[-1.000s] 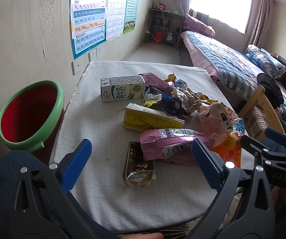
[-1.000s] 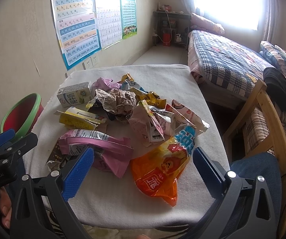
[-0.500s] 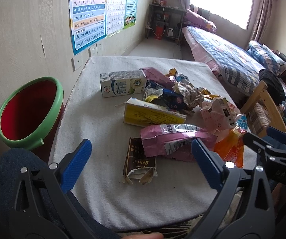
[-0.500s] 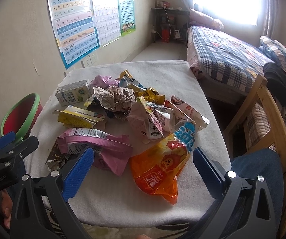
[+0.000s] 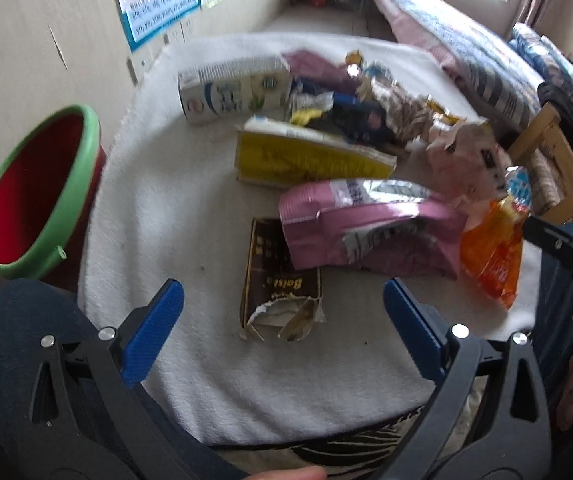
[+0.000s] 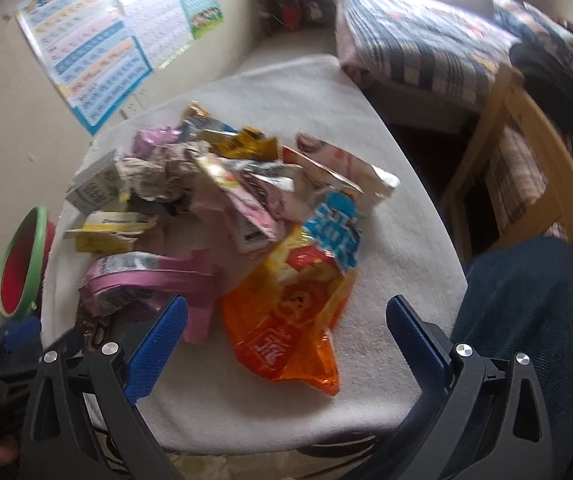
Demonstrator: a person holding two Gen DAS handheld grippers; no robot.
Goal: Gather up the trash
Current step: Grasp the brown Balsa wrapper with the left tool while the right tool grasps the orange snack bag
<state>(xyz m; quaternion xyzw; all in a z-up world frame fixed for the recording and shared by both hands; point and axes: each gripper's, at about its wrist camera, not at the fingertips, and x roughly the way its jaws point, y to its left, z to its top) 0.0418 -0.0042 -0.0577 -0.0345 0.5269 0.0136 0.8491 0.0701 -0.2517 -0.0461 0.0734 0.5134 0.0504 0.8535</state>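
Several wrappers [image 6: 286, 312] heaped on white cloth [image 5: 174, 184], red bin [image 5: 34, 192] beside.

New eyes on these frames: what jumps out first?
A heap of wrappers and cartons on the white-covered table, with the orange snack bag nearest the right tool and the torn brown packet just ahead of the left tool. Both tools are open and empty. A red bin with a green rim stands left of the table.
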